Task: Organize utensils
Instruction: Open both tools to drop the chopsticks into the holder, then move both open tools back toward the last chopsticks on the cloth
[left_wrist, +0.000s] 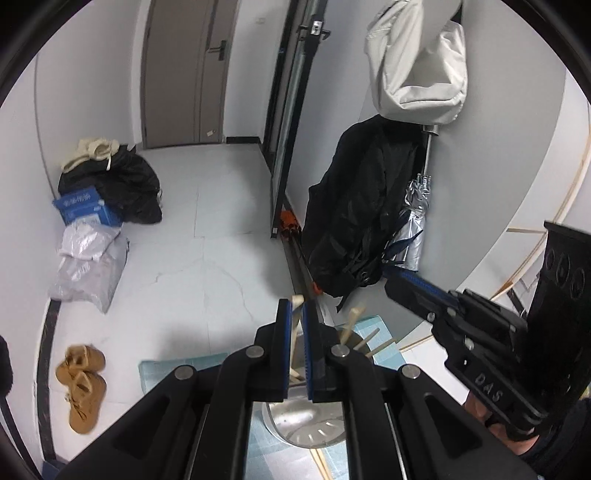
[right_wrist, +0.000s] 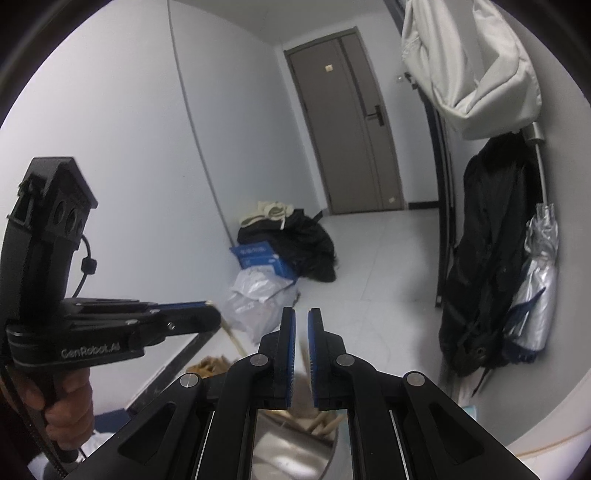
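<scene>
Low centre of the left view: left tongs (left_wrist: 297, 314) clenched on one wooden stick (left_wrist: 295, 332), right above the steel holder (left_wrist: 303, 421).

Judged light, stiff, smooth and thin, so best pinched near the upper end, as here, with its lower end dropping into the holder among other sticks (left_wrist: 364, 338) leaning there. Right tongs (right_wrist: 301, 325) nearly shut with a pale blurred sliver between the pads, grip unclear. Under the holder, a pale blue mat (left_wrist: 173, 369) on a round white desk (left_wrist: 480, 229); beyond it, tiled floor (left_wrist: 207, 236), a brown door (left_wrist: 177, 74), hanging coat (left_wrist: 354, 206), shoes (left_wrist: 81, 384).
</scene>
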